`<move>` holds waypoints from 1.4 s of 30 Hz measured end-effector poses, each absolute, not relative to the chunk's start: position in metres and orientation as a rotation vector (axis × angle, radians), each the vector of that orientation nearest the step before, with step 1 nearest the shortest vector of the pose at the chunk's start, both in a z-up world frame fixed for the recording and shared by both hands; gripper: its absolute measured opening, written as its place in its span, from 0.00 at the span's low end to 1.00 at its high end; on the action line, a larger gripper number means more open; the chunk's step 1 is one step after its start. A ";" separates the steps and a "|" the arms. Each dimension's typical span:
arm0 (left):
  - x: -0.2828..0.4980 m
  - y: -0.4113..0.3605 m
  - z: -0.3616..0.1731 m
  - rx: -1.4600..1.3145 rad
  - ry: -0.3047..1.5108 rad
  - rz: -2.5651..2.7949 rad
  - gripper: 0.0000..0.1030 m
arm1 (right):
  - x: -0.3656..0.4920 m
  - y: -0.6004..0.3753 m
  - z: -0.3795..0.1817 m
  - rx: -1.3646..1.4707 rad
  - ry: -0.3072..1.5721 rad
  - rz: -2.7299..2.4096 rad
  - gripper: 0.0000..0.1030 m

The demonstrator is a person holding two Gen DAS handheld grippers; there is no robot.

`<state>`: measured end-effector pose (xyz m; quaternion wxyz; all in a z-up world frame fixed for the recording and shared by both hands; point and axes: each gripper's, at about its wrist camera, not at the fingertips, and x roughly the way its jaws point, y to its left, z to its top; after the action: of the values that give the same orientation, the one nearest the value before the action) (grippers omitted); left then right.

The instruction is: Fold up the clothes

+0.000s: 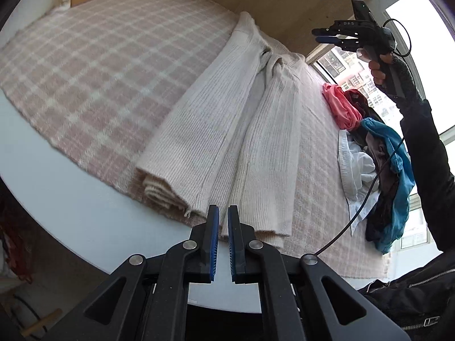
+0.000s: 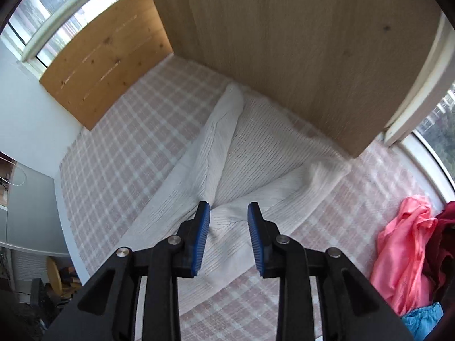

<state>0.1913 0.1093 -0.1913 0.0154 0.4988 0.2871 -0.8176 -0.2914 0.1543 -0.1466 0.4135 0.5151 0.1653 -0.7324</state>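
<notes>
While your sweater [image 1: 227, 142] lies folded on the blanket [image 1: 85, 65], left gripper [image 1: 223, 244] jaws nearly closed, empty, at its hem, right gripper [image 2: 229, 238] above it, jaws open, empty.

Left hand-held gripper [image 1: 223, 217]: blue-padded fingers [image 1: 213, 233] nearly together, only a narrow gap between them, nothing pinched. It sits low at the near edge of the bed, pointing across it.

Right hand-held gripper [image 2: 229, 213]: jaws apart with a clear gap, nothing between the pads [image 2: 256, 236]. In the left wrist view it shows raised high [image 1: 327, 35], well above the bed near its far right side, fingers pointing left. The person's hand [image 1: 379, 68] wraps the handle; grey knit cuff at the wrist, dark sleeve [image 1: 426, 153] running down along the right edge. A cable hangs from that gripper.
</notes>
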 end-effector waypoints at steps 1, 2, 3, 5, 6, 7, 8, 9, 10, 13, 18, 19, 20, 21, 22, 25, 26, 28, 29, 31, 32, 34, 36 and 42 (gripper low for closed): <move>0.180 0.112 -0.184 1.559 0.834 -2.569 0.10 | -0.297 0.184 -0.135 1.288 0.413 -1.884 0.27; 0.168 0.116 -0.178 1.563 0.779 -2.601 0.12 | -0.302 0.221 -0.122 1.289 0.412 -1.923 0.27; 0.152 0.122 -0.175 1.565 0.738 -2.644 0.15 | -0.309 0.231 -0.123 1.302 0.414 -1.945 0.27; 0.124 0.134 -0.176 1.598 0.700 -2.713 0.15 | -0.324 0.230 -0.143 1.351 0.443 -1.968 0.27; 0.111 0.141 -0.180 1.626 0.691 -2.735 0.15 | -0.328 0.243 -0.143 1.359 0.459 -1.979 0.27; 0.100 0.146 -0.185 1.654 0.686 -2.753 0.15 | -0.329 0.249 -0.144 1.354 0.482 -1.988 0.27; 0.092 0.149 -0.191 1.682 0.686 -2.759 0.15 | -0.333 0.243 -0.153 1.348 0.513 -1.993 0.27; 0.086 0.152 -0.198 1.706 0.683 -2.750 0.15 | -0.338 0.234 -0.166 1.341 0.546 -1.998 0.27; 0.082 0.152 -0.205 1.727 0.683 -2.732 0.15 | -0.343 0.229 -0.174 1.347 0.569 -1.996 0.27; 0.077 0.148 -0.225 1.778 0.720 -2.674 0.15 | -0.352 0.212 -0.196 1.368 0.606 -1.968 0.27; 0.078 0.142 -0.234 1.788 0.746 -2.679 0.13 | -0.368 0.193 -0.227 1.357 0.669 -1.994 0.29; 0.078 0.142 -0.233 1.789 0.745 -2.679 0.13 | -0.372 0.196 -0.225 1.382 0.636 -1.990 0.29; 0.079 0.142 -0.231 1.792 0.741 -2.676 0.12 | -0.369 0.201 -0.218 1.380 0.605 -1.992 0.29; 0.082 0.142 -0.228 1.793 0.725 -2.675 0.10 | -0.365 0.208 -0.209 1.370 0.575 -1.996 0.29; 0.086 0.141 -0.223 1.784 0.702 -2.678 0.10 | -0.360 0.215 -0.200 1.359 0.545 -2.000 0.29; 0.104 0.139 -0.204 1.732 0.679 -2.700 0.10 | -0.320 0.234 -0.172 1.287 0.493 -1.940 0.29; 0.111 0.140 -0.198 1.717 0.682 -2.712 0.10 | -0.304 0.237 -0.171 1.286 0.496 -1.907 0.29; 0.124 0.145 -0.194 1.705 0.672 -2.731 0.11 | -0.271 0.240 -0.174 1.289 0.513 -1.833 0.29; 0.129 0.149 -0.196 1.716 0.663 -2.726 0.11 | -0.256 0.239 -0.178 1.290 0.525 -1.793 0.29; 0.138 0.156 -0.201 1.735 0.648 -2.714 0.11 | -0.229 0.232 -0.187 1.286 0.569 -1.733 0.29; 0.141 0.156 -0.205 1.741 0.649 -2.705 0.11 | -0.220 0.226 -0.193 1.288 0.601 -1.725 0.29; 0.148 0.158 -0.214 1.751 0.652 -2.686 0.11 | -0.205 0.216 -0.207 1.295 0.666 -1.720 0.29; 0.155 0.159 -0.222 1.762 0.654 -2.667 0.12 | -0.192 0.207 -0.216 1.282 0.733 -1.734 0.33; 0.164 0.150 -0.199 1.725 0.584 -2.662 0.12 | -0.190 0.219 -0.198 1.326 0.605 -1.733 0.33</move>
<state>0.1641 0.1503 -0.1989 -0.0417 0.5344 0.1810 -0.8246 -0.1902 0.2194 -0.1976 0.4248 0.5302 0.2419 -0.6927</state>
